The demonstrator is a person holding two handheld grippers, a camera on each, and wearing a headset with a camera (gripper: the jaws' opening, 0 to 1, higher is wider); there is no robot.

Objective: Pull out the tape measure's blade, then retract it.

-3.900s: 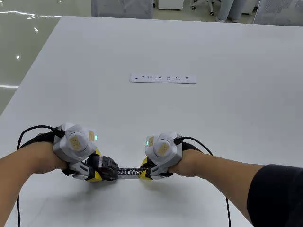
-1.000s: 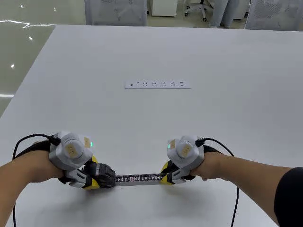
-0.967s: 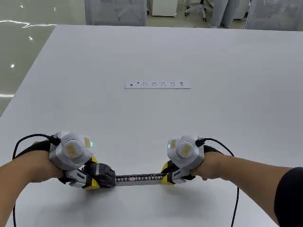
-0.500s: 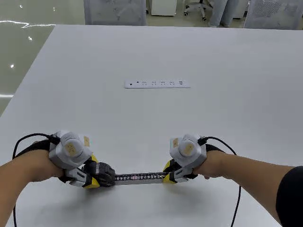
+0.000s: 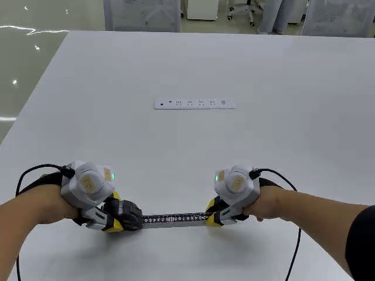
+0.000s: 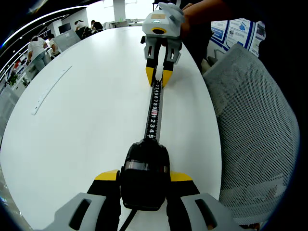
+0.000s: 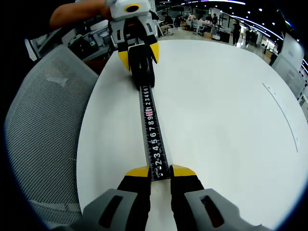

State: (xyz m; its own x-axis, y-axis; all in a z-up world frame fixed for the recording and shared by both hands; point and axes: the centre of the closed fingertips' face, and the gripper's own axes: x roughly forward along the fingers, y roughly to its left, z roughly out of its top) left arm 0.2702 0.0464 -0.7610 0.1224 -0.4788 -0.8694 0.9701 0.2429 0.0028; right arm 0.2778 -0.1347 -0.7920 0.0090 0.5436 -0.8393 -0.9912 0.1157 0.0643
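My left gripper point(image 5: 117, 219) is shut on the black tape measure case point(image 5: 130, 216) near the table's front edge; in the left gripper view the case point(image 6: 144, 173) sits between the yellow-tipped jaws. The black numbered blade point(image 5: 174, 219) runs flat from the case to my right gripper point(image 5: 211, 218), which is shut on the blade's end. In the right gripper view the blade point(image 7: 151, 134) stretches from my gripper point(image 7: 160, 174) to the case point(image 7: 142, 67) held by the other gripper. The left gripper view shows the blade point(image 6: 153, 115) reaching the right gripper point(image 6: 159, 76).
A white power strip point(image 5: 194, 103) lies flat in the middle of the white table point(image 5: 234, 70). A mesh office chair point(image 7: 43, 125) stands close beside the table's near edge. Cables trail from both grippers along the person's forearms.
My right gripper has moved further right, away from the case, and more of the blade now shows between the two grippers. The left gripper has stayed about where it was.
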